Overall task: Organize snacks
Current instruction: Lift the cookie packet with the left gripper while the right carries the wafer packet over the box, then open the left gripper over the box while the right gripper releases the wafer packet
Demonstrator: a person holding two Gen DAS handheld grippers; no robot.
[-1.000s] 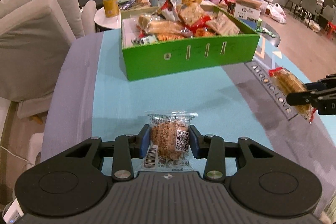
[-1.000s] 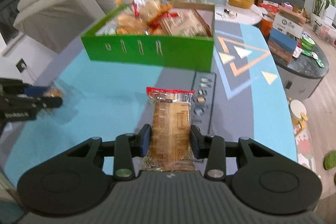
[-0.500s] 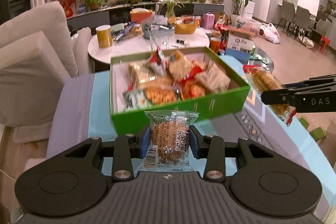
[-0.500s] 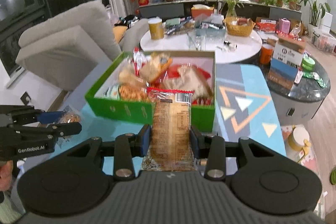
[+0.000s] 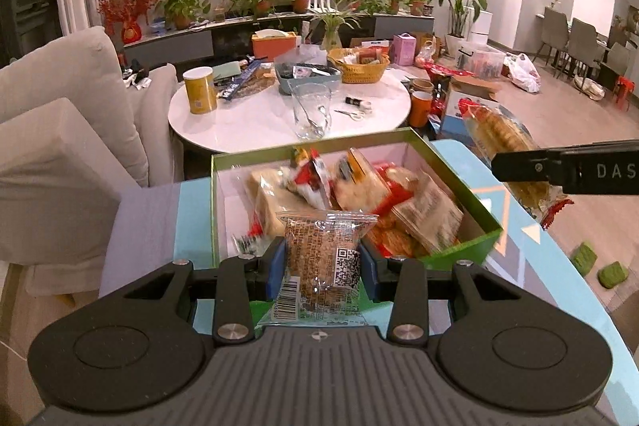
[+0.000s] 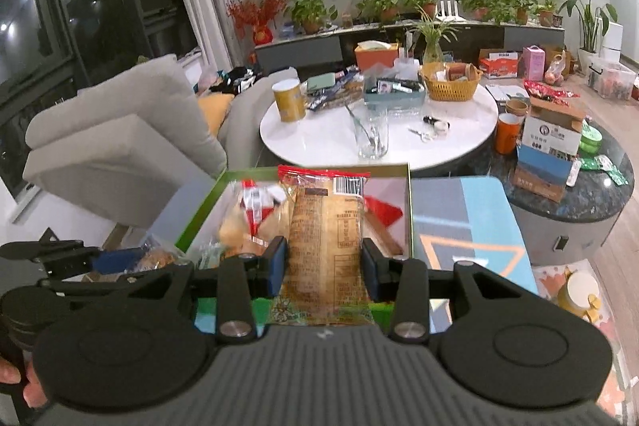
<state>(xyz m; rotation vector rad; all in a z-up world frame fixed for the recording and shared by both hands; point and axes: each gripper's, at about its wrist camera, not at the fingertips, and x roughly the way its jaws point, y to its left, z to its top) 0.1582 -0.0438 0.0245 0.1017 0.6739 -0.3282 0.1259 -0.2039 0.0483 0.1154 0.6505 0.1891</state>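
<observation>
the left gripper (image 5: pixel 322 262) pinched a small clear packet (image 5: pixel 325 258) holding a brown cake, its blue pads pressed on both sides. the right gripper (image 6: pixel 324 264) was clamped on a longer snack bag (image 6: pixel 325 238) with a red top edge. both snacks hung above the near end of the green box (image 5: pixel 459 254), which sat on a blue and grey patterned table (image 5: pixel 515 258) and already held a heap of wrapped snacks (image 5: pixel 359 194). in the left view the right gripper (image 5: pixel 559 170) reached in from the side with its bag (image 5: pixel 503 134) off the box's right wall. behind stood a round white table (image 5: pixel 255 122) with a glass (image 5: pixel 310 110) and a yellow can (image 5: pixel 199 90).
</observation>
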